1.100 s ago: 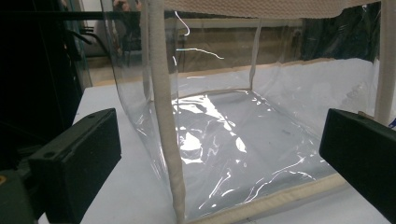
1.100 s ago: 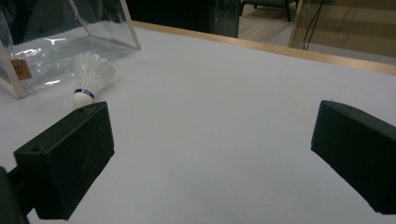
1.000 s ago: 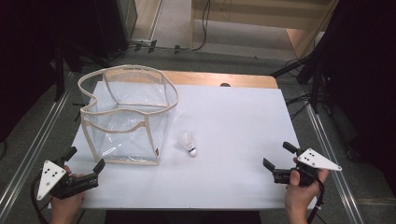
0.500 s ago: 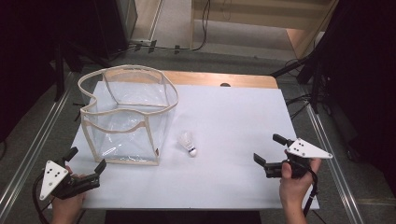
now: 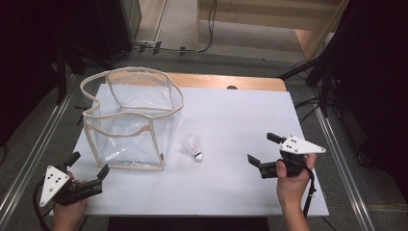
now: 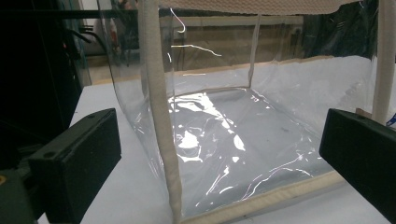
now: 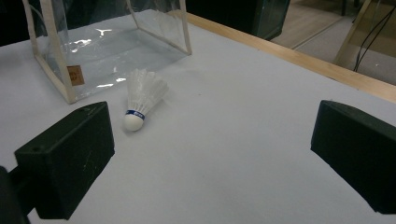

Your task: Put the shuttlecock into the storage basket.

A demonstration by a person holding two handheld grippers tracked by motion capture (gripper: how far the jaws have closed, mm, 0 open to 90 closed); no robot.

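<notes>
Near the centre of the high view, the shuttlecock (image 5: pixel 194 147) lay left of the right gripper (image 5: pixel 263 150), its jaws apart.

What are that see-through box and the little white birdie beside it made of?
The box looks like clear, glossy soft plastic film, judging by its glare and wrinkles, edged in beige woven-looking tape. The shuttlecock has a matte white skirt, feather or plastic, and a smooth white rounded tip, possibly foam or cork.
</notes>
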